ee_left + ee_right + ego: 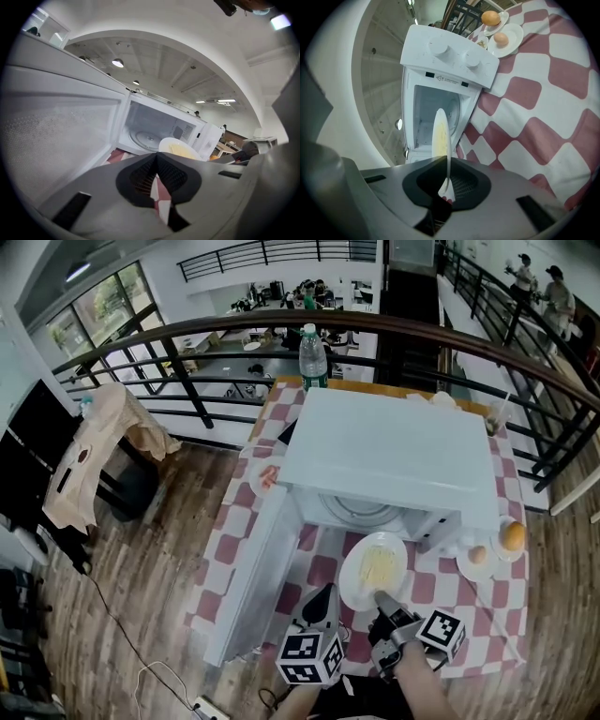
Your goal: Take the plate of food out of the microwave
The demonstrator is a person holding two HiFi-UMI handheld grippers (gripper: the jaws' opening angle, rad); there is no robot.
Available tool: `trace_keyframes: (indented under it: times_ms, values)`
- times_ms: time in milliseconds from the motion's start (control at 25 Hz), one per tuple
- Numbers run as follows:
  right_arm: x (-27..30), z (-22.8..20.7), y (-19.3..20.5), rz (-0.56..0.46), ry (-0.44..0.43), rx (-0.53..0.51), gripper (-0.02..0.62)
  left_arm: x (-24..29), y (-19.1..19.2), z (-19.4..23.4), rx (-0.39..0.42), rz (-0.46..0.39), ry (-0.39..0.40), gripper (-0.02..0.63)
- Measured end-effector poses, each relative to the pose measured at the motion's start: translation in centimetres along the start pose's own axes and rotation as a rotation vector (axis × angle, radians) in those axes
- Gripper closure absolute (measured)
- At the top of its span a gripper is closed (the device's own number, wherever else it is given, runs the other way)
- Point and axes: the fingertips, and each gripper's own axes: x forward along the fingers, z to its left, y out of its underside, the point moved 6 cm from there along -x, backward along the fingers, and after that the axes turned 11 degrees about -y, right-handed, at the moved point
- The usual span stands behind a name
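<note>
The white microwave [384,456] stands on the checked table with its door [253,568] swung open to the left and its glass turntable [361,512] bare. A white plate of pale yellow food [373,568] hangs just in front of the opening, over the tablecloth. My right gripper [382,599] is shut on the plate's near rim; in the right gripper view the plate [440,136] stands edge-on between the jaws [446,187]. My left gripper [327,592] is shut and holds nothing, to the left of the plate; its own view shows the plate [180,149] beyond its tips [156,157].
A water bottle [313,357] stands behind the microwave. Two small plates at the right carry an egg [478,556] and an orange [512,536]. A small dish of red food [268,478] lies left of the microwave. A dark railing [187,381] runs behind the table.
</note>
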Motion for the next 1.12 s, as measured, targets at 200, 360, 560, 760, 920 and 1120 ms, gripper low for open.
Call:
trace_keyframes:
  times_ms: [200,360,560,760,920,1120]
  values:
    - [0.49,0.13,0.15,0.008,-0.024,0.008,0.569,-0.07,-0.26,0.31,0.002,-0.008,-0.007,0.594]
    - [0.36,0.23,0.22,0.007,0.006,0.007,0.569,-0.2,-0.41,0.3,0.011,-0.01,-0.004,0.594]
    - [0.61,0.48,0.17,0.003,-0.017,0.008,0.569,-0.18,-0.43,0.16,0.013,-0.008,0.004,0.594]
    - [0.3,0.45,0.23,0.0,-0.005,0.008,0.569,-0.17,-0.34,-0.05,0.015,-0.006,0.012,0.594]
    - [0.14,0.38,0.09,-0.006,0.0,0.013,0.569,-0.13,-0.27,-0.25,0.019,-0.003,0.017,0.594]
    - [0.05,0.35,-0.15,-0.007,0.012,0.013,0.569,-0.09,-0.28,-0.46,0.035,-0.007,0.016,0.594]
